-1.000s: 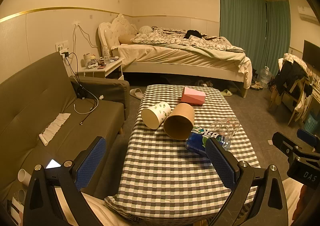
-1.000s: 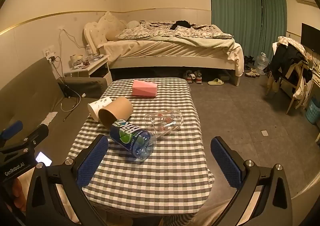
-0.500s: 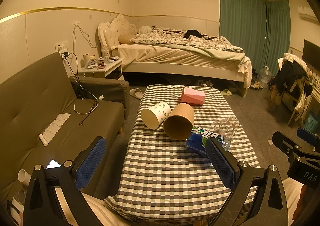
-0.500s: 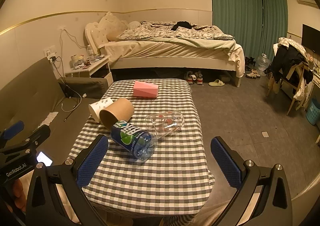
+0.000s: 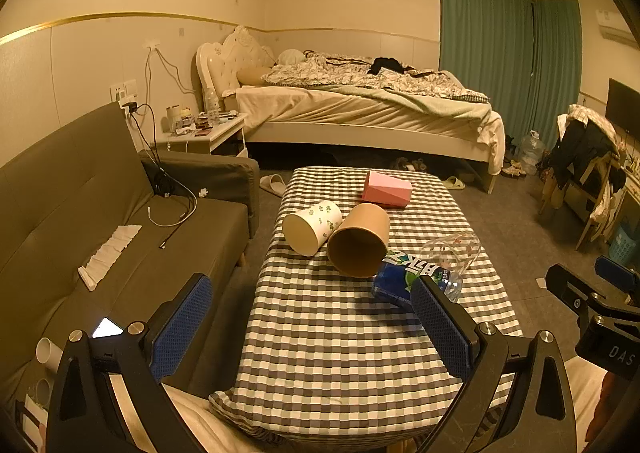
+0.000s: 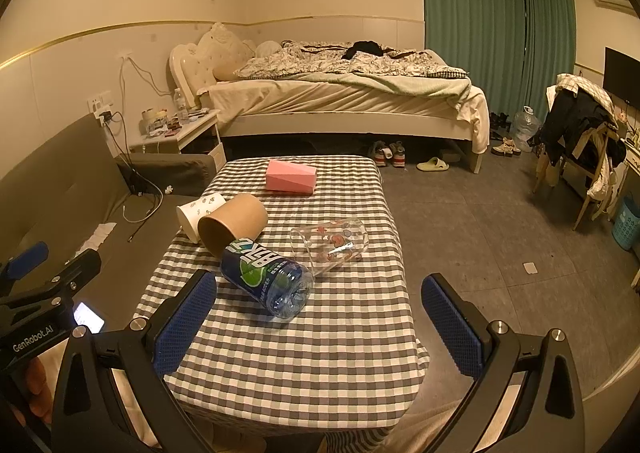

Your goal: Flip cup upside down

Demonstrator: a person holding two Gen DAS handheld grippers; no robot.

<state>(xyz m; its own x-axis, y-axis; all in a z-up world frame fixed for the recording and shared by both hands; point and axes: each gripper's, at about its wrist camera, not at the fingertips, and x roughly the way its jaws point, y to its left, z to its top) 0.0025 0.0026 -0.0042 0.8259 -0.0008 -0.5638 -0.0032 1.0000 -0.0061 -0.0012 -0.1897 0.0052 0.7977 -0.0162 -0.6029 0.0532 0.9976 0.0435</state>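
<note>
Several cups lie on their sides on the checkered table (image 5: 332, 337): a white patterned paper cup (image 5: 312, 227) (image 6: 198, 215), a brown paper cup (image 5: 360, 239) (image 6: 232, 225), and a clear glass cup (image 6: 330, 243) (image 5: 452, 253). A blue plastic bottle (image 6: 266, 277) (image 5: 404, 277) lies between them. My left gripper (image 5: 312, 325) is open and empty, above the table's near end. My right gripper (image 6: 320, 321) is open and empty, just short of the bottle.
A pink box (image 5: 387, 189) (image 6: 291, 176) sits at the table's far end. A grey sofa (image 5: 100, 213) runs along the left, with cables and a tissue on it. A bed (image 5: 360, 105) stands behind the table. A chair with clothes (image 6: 580, 133) is at right.
The right wrist view has crept slightly forward toward the table. Nothing on the table has moved; both grippers stay open.
</note>
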